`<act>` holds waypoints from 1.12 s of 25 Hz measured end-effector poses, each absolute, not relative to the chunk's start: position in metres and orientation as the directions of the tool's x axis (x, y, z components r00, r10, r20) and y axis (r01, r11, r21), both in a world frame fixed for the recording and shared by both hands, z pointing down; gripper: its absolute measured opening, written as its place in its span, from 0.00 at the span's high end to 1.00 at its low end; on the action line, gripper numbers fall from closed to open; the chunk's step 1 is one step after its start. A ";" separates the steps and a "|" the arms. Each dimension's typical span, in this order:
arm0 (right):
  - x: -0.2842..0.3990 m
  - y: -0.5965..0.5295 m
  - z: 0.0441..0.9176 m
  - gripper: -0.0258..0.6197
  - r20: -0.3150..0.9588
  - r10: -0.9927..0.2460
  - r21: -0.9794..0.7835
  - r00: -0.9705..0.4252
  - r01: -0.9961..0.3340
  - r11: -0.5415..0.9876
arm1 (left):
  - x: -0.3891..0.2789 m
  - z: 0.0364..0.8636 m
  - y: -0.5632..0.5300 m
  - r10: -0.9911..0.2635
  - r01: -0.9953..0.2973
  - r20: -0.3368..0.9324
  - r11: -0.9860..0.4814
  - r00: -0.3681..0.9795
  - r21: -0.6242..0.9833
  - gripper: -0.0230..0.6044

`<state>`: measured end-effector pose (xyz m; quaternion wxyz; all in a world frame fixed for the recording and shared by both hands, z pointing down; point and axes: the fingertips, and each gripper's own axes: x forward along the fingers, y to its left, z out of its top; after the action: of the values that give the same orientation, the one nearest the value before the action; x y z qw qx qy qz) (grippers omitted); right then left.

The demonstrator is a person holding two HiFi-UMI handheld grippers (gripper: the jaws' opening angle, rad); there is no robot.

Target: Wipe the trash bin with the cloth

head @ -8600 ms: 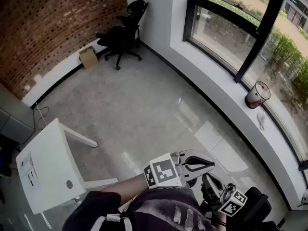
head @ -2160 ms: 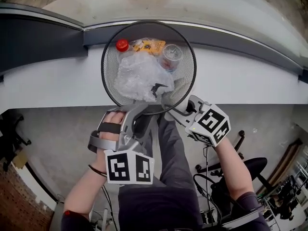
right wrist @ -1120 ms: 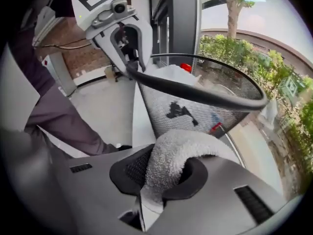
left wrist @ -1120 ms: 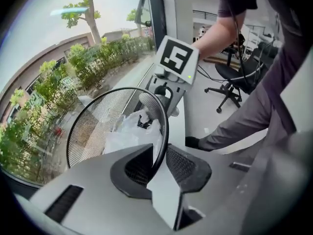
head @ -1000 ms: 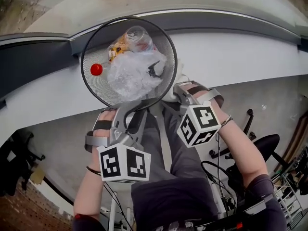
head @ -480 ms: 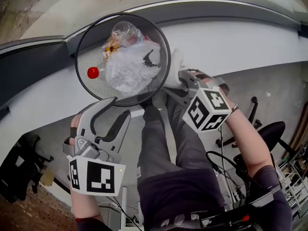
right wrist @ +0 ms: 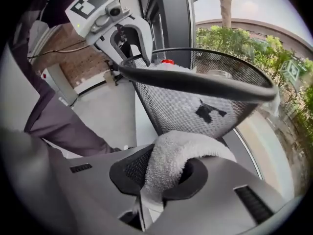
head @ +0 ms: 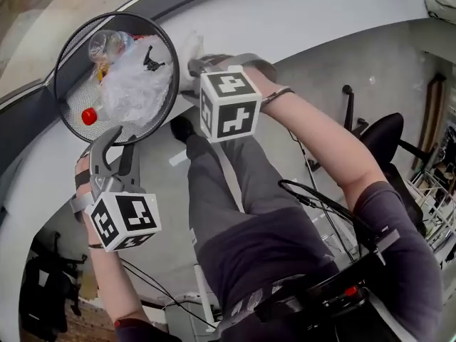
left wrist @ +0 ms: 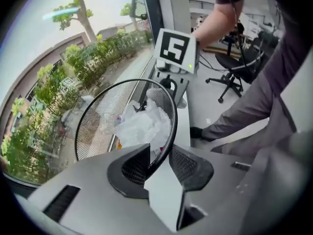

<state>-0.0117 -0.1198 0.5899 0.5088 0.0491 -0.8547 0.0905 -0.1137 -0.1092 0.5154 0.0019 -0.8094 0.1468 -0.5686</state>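
A black mesh bin [head: 71, 112] sits on a white sill [head: 320, 13] at the window, holding crumpled plastic [head: 135, 84], a red-capped bottle [head: 88, 115] and a clear cup [head: 103, 45]. The left tool [left wrist: 159, 163] straddles the bin's near rim, one jaw inside the mesh and one outside. Its jaws are opening, with a gap showing beside the rim between them. The right tool [right wrist: 168, 173] is clamped on a white cloth [right wrist: 181, 151], which bulges up between its jaws and lies right at the bin's outer wall, on the side away from the left tool. The person's grey trouser legs show below.
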 end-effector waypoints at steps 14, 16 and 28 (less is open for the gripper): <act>0.009 -0.098 0.587 0.87 0.914 0.033 -0.104 -0.405 -0.157 0.982 | -0.042 0.510 -0.091 -0.188 -0.448 0.880 -0.893 0.436 0.031 0.81; 0.006 -0.099 0.590 0.87 0.914 0.029 -0.110 -0.405 -0.179 0.978 | -0.046 0.512 -0.092 -0.204 -0.471 0.883 -0.882 0.423 0.022 0.80; 0.017 -0.099 0.595 0.87 0.927 0.029 -0.138 -0.374 -0.268 0.953 | -0.048 0.512 -0.092 -0.228 -0.527 0.872 -0.849 0.433 0.039 0.80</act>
<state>0.0169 -0.0991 0.5947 0.5544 0.0732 -0.8181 0.1339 -0.0479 -0.0923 0.5115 -0.1550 -0.8321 0.2268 -0.4819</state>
